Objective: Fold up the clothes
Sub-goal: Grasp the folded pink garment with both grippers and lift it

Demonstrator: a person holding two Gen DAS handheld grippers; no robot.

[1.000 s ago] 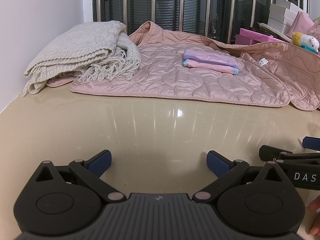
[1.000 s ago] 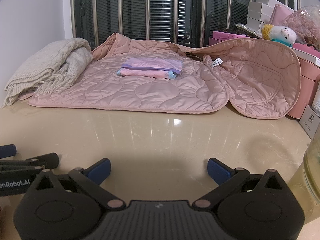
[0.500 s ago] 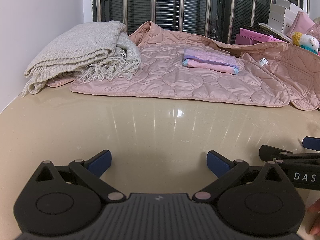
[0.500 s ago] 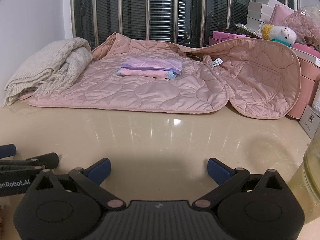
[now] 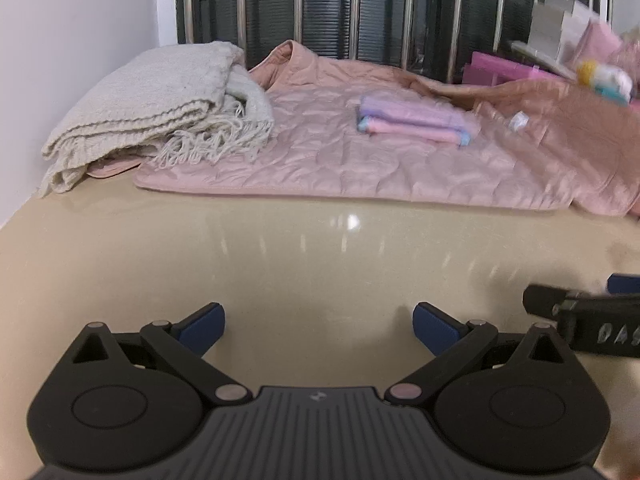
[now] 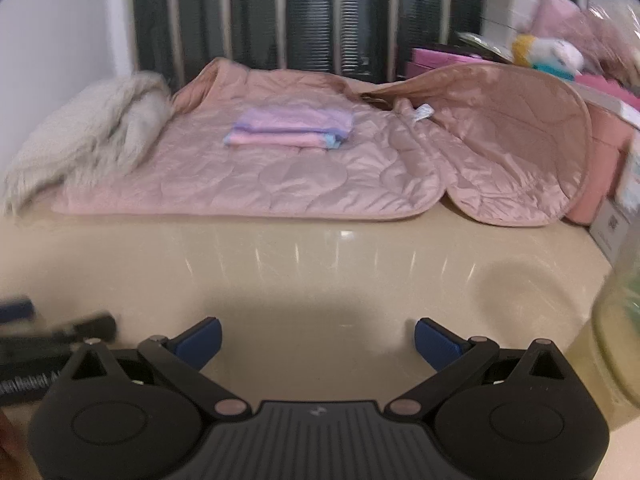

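Note:
A pink quilted garment (image 5: 360, 160) (image 6: 288, 176) lies spread on the beige counter (image 5: 300, 264) at the back, its right part draped up over boxes. A small folded pink and lilac cloth (image 5: 416, 120) (image 6: 292, 128) rests on it. My left gripper (image 5: 318, 328) is open and empty, low over the bare counter in front of the garment. My right gripper (image 6: 318, 338) is open and empty beside it, and shows at the right edge of the left wrist view (image 5: 580, 312).
A folded cream knit blanket with fringe (image 5: 160, 108) (image 6: 80, 136) lies at the left by the white wall. Pink boxes and a plush toy (image 6: 552, 54) stand at the back right. A pale jar (image 6: 620, 332) is close on the right. Barred window behind.
Both views have shifted and blurred slightly: both grippers are moving, with the scene a little higher and nearer. Both stay open and empty.

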